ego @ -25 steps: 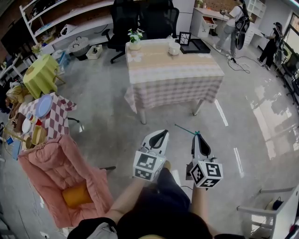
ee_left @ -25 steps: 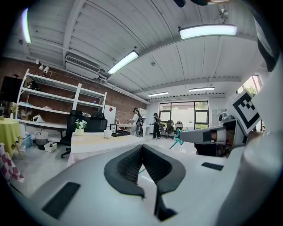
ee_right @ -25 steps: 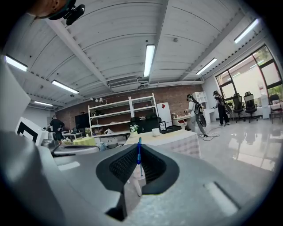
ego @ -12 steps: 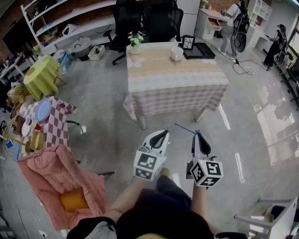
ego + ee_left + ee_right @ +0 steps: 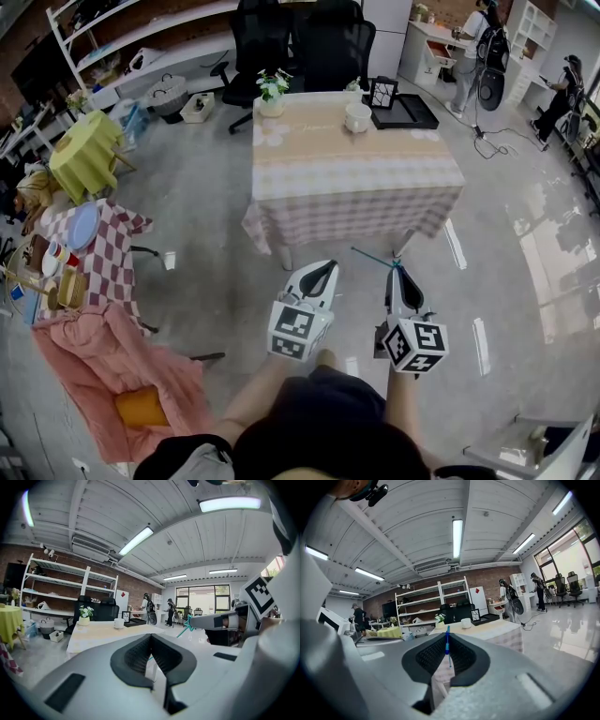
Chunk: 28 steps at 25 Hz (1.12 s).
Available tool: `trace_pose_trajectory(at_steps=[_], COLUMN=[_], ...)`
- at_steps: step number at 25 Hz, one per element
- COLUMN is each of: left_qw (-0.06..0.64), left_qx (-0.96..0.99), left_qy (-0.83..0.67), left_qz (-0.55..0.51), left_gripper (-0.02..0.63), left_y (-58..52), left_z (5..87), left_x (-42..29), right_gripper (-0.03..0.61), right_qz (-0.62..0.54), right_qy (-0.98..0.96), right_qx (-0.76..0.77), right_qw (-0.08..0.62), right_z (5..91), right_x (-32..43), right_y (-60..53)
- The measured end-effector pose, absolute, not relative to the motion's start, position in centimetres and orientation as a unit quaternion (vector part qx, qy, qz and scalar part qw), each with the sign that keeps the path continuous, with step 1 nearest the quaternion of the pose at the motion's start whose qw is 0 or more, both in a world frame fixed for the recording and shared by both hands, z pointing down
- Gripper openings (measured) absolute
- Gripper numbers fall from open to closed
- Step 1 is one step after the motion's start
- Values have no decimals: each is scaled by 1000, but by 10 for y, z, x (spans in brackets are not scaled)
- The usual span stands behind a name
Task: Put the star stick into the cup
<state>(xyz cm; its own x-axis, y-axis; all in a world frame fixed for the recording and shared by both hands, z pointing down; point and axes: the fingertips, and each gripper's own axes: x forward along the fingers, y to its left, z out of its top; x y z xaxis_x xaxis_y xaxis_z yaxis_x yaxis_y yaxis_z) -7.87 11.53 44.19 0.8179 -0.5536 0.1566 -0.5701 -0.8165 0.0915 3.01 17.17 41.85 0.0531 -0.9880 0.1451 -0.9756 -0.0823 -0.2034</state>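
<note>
Teal thin star stick [image 5: 373,258] pinched by right hand-held gripper [image 5: 397,271]; left hand-held gripper [image 5: 322,267] closed.

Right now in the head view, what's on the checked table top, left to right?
potted plant → cup → black tray

Teal star stick [image 5: 373,258] held in right tongs [image 5: 397,273]; white cup [image 5: 357,117] upright.
</note>
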Motion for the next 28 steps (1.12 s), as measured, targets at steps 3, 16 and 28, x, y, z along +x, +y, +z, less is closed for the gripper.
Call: trace_pose_trajectory(at_steps=[3,16,28], left_qw=[68,69,67], left_qx=[950,946,943], left_qy=[-297,-309,-322], left_qz=[66,69,59], left_gripper=[9,9,9], left_y=[107,78,68], left_z=[445,451,450], left_x=[-68,-26,-20], right_gripper=[17,17,17], right_qz=[-124,-122,-122], right_qy=[678,683,685], right_qx=[-724,-719,-718], right_qw=[28,35,34], right_z=[420,421,427], right_x=[43,90,101], right_y=[162,131,130])
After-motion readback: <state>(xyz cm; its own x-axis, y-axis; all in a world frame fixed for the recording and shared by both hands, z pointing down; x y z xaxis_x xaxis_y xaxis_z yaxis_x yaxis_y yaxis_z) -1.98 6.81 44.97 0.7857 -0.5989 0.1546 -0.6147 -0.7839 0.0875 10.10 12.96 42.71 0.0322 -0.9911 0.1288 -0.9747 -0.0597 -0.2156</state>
